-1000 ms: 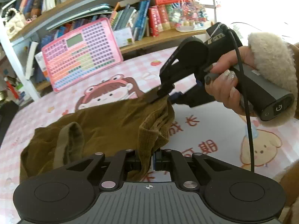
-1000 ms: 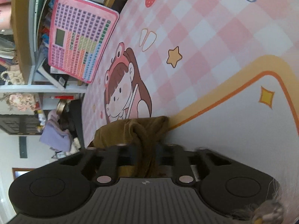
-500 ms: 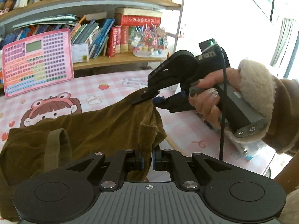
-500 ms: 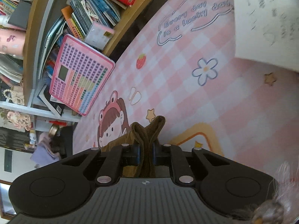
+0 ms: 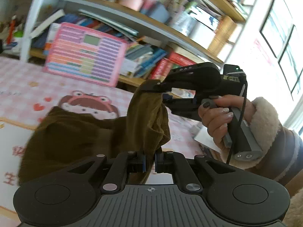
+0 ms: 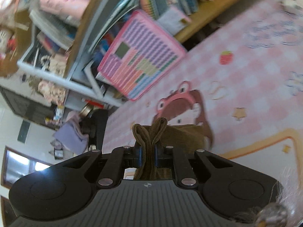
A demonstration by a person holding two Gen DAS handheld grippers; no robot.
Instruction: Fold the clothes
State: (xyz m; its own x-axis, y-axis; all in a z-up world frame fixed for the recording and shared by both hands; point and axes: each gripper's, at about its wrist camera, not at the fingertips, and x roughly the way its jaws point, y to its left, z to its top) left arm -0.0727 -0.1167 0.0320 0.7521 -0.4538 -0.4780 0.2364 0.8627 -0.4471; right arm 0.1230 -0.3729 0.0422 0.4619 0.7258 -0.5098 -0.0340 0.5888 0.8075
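Observation:
An olive-brown corduroy garment [image 5: 79,132] hangs lifted above the pink checked table mat [image 5: 22,79], its bulk trailing down to the left. My left gripper [image 5: 149,163] is shut on a fold of its edge. My right gripper [image 5: 162,92], held by a hand with a fleece cuff, is shut on a higher corner of the same garment. In the right wrist view the pinched cloth [image 6: 149,140] sticks up between the right gripper's [image 6: 147,157] blue pads, with more of it hanging below.
A pink calculator toy [image 5: 85,54] leans against a bookshelf [image 5: 151,32] full of books behind the table. The mat shows a cartoon girl in a frog hat [image 6: 181,106]. Papers [image 5: 206,138] lie on the table at right. A chair with lilac cloth [image 6: 73,136] stands beyond the table's edge.
Both grippers have lifted the garment higher off the mat and both cameras have tilted up toward the shelves. The right gripper now holds its corner above the left one.

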